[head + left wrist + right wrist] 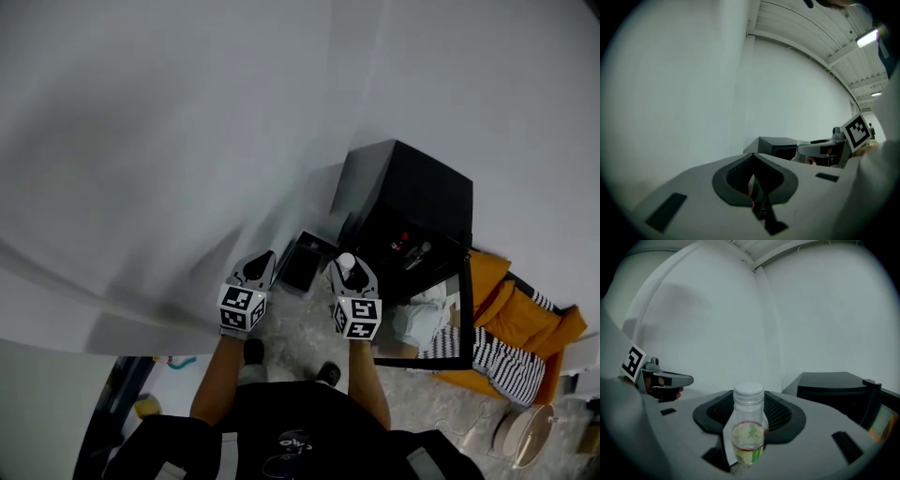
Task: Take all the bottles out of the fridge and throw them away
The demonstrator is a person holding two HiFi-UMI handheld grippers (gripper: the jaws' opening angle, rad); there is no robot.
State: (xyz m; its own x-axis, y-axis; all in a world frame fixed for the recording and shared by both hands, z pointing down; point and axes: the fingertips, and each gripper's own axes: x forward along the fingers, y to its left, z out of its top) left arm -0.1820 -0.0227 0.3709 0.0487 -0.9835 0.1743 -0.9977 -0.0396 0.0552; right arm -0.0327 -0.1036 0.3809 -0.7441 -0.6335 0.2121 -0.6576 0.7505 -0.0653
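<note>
Bottle (749, 425) up in the right gripper (348, 272), and it's a firm hold: the fingers (712, 414) close on its body from both sides, with the white cap poking above them. Clear bottle, a little yellowish liquid low down, a green and red band on the label. It stands upright in the grip, in the air in front of the person, out of the fridge (409, 202).

Over to the left gripper (253, 270): its fingers (737, 178) are pressed together, nothing between them. The two grippers are held side by side, near each other, both pointing away from the person toward a white wall (187, 141) (each one shows at the edge of the other's view).

Down on the floor (300, 328), the fridge is black and low, set by the wall at the right, its glass door (463, 309) swung open. A few small things sit inside, one with a spot of red, too small to name. Just left of the fridge stands a black box (302, 264), open at the top, right ahead of the grippers in the head view. Orange cloth (489, 281) and a black-and-white striped piece (502, 361) lie beyond the open door. The person's shoes (253, 351) show below the grippers.
</note>
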